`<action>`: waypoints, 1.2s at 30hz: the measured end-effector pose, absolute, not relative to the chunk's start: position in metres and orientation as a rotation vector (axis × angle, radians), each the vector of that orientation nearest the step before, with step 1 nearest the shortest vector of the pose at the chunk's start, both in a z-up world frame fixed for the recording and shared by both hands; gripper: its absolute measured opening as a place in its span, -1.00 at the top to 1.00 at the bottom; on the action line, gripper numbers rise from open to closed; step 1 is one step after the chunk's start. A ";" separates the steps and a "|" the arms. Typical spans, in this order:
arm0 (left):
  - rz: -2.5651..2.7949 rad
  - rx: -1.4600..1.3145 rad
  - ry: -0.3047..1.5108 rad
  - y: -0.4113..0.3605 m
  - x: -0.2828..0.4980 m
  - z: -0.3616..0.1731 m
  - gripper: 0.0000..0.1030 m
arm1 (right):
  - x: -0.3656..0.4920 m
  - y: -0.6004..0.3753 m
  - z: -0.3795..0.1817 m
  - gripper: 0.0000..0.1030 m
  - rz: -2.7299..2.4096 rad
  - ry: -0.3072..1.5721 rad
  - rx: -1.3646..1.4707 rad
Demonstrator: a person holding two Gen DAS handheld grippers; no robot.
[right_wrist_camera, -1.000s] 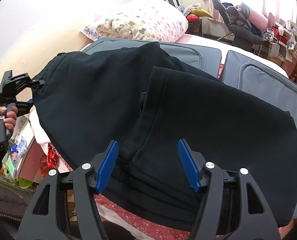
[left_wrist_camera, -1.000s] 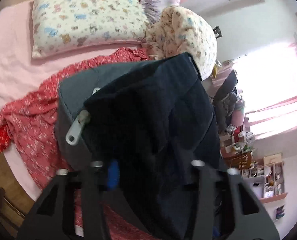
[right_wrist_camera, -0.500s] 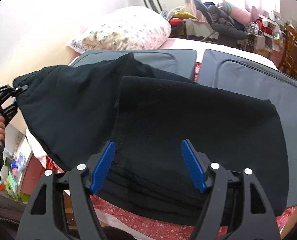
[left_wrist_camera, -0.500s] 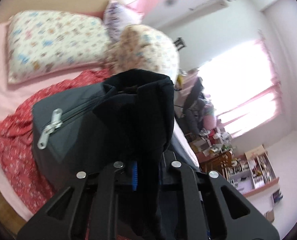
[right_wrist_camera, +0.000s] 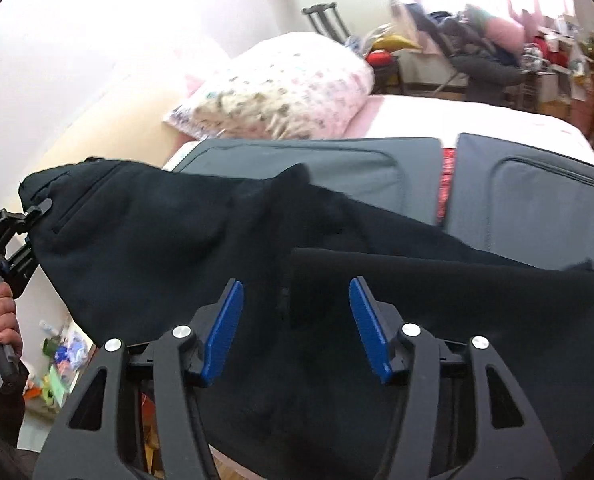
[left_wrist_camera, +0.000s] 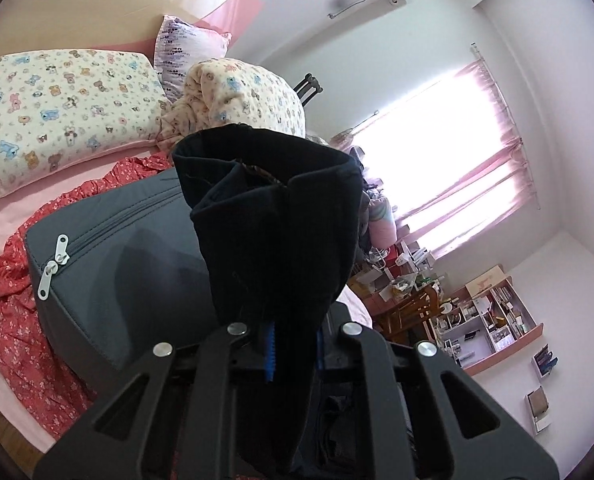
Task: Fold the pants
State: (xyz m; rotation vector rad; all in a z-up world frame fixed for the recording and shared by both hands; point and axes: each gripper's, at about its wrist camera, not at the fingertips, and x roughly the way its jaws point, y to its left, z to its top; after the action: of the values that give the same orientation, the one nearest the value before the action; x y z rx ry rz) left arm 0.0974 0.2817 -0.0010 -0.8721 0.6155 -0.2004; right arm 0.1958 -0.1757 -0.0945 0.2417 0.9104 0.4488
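The black pants [right_wrist_camera: 157, 240] lie across two grey zipped cushions [right_wrist_camera: 537, 200] on the bed, with one leg end folded over [right_wrist_camera: 437, 292]. My left gripper [left_wrist_camera: 293, 344] is shut on the waistband [left_wrist_camera: 273, 220], which stands bunched up in front of its camera. From the right wrist view, that left gripper [right_wrist_camera: 21, 220] holds the waist end raised at the far left, in a person's hand [right_wrist_camera: 1, 316]. My right gripper [right_wrist_camera: 297, 328] hovers over the middle of the pants. Its jaws are closing, the blue pads [right_wrist_camera: 225, 332] apart and not pressing the fabric.
A grey cushion [left_wrist_camera: 137, 260] with a zip lies on a red floral cloth [left_wrist_camera: 13, 320] over the pink bed. Teddy-print pillows [left_wrist_camera: 65, 104] sit at the head. A window with pink curtains [left_wrist_camera: 457, 168] and cluttered shelves [left_wrist_camera: 481, 320] are on the right.
The left gripper's jaws closed on the waistband and lifted it, pulling that end of the pants up and taut. The right gripper shifted across the pants and its jaws narrowed.
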 end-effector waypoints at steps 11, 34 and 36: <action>-0.197 -0.870 0.623 0.287 0.096 -0.007 0.75 | 0.215 -0.179 -0.099 -0.09 0.499 0.962 0.373; -0.542 -0.637 0.578 0.155 0.099 0.076 0.76 | 0.114 -0.379 -0.112 -0.33 0.126 0.829 0.873; -0.604 -0.607 0.594 0.127 0.100 0.082 0.76 | 0.099 -0.399 -0.115 -0.33 0.086 0.816 0.903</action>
State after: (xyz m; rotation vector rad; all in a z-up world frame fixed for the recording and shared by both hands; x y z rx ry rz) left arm 0.0997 0.1272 0.0819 -0.6074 0.5936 -0.6043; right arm 0.0993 -0.3988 -0.1146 0.9028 0.8160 0.0864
